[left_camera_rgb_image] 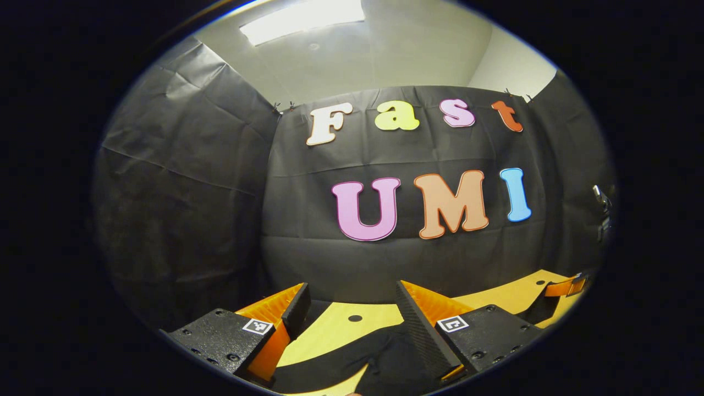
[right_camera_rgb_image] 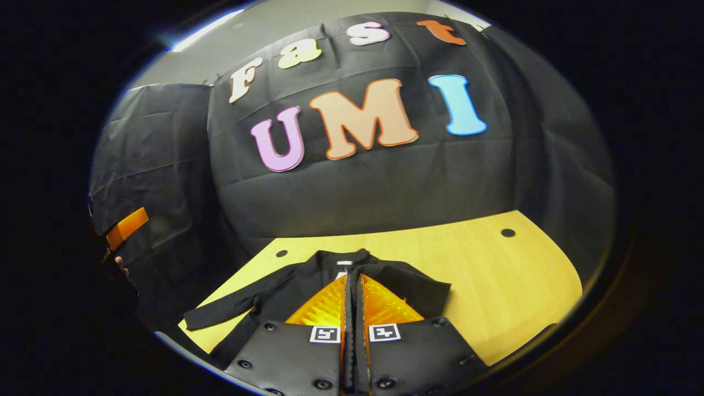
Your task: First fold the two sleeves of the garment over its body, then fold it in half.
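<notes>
The black long-sleeved garment (right_camera_rgb_image: 308,286) lies on the wooden table (right_camera_rgb_image: 495,275), collar toward the far wall. One sleeve (right_camera_rgb_image: 220,313) stretches out to the left. My right gripper (right_camera_rgb_image: 352,283) is shut, its tips over the middle of the garment's chest; I cannot make out whether cloth is pinched between them. In the left gripper view, my left gripper (left_camera_rgb_image: 352,291) is open just above the table (left_camera_rgb_image: 341,324), and a strip of the black garment (left_camera_rgb_image: 341,357) runs across below its fingers. The right gripper (left_camera_rgb_image: 569,286) shows at the far right there.
Black cloth walls stand close behind the table on the far side and left. Small round holes (right_camera_rgb_image: 507,232) mark the tabletop. Bare wood spreads to the right of the garment. The left gripper (right_camera_rgb_image: 125,226), held by a hand, hovers at the left edge of the right gripper view.
</notes>
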`<state>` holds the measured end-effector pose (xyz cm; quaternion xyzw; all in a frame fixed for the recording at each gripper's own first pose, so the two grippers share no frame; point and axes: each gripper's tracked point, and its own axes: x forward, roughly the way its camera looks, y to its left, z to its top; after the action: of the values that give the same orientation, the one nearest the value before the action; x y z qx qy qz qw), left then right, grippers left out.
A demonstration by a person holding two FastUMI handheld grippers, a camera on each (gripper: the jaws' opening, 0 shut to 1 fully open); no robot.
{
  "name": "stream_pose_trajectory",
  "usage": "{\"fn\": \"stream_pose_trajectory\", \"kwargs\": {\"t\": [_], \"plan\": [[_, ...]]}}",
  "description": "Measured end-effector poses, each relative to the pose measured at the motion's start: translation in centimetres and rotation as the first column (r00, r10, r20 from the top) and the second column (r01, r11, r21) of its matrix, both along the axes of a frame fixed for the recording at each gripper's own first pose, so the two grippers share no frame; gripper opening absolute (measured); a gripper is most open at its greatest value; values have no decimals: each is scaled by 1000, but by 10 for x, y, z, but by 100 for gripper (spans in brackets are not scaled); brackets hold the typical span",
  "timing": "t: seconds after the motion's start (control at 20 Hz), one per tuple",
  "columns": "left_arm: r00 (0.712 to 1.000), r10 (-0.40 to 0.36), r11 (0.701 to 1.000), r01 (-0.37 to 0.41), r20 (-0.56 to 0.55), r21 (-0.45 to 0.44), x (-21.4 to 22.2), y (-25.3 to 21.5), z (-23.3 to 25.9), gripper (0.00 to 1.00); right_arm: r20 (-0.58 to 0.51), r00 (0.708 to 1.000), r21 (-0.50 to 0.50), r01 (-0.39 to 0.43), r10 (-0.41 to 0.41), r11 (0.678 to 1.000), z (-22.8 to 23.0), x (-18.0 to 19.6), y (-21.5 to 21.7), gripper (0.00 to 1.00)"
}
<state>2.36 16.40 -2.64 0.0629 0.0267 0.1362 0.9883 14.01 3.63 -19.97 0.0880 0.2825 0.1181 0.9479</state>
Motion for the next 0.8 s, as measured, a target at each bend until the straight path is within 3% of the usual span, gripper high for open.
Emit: {"fn": "stream_pose_trajectory", "kwargs": {"t": [0.2, 0.25, 0.35, 0.4, 0.75, 0.8], "plan": [[999, 18, 1000, -19, -27, -9, -10, 47, -10, 92, 8, 997, -23, -78, 79, 997, -4, 20, 74, 1], [999, 34, 999, -34, -35, -11, -14, 58, -15, 96, -1, 995, -28, -99, 99, 995, -9, 23, 91, 5], [997, 59, 998, -60, -47, -19, -22, 74, -18, 96, -24, 990, -27, -140, 140, 990, -21, 26, 121, 1], [996, 71, 997, -72, -50, -17, -27, 81, -19, 96, -29, 987, -31, -160, 159, 987, -25, 29, 134, 5], [979, 186, 982, -187, -84, 0, -62, 128, -29, 93, -103, 960, -47, -266, 260, 963, -69, 48, 196, 5], [976, 202, 979, -202, -87, 2, -68, 134, -28, 96, -112, 956, -49, -277, 271, 960, -77, 50, 205, 5]]}}
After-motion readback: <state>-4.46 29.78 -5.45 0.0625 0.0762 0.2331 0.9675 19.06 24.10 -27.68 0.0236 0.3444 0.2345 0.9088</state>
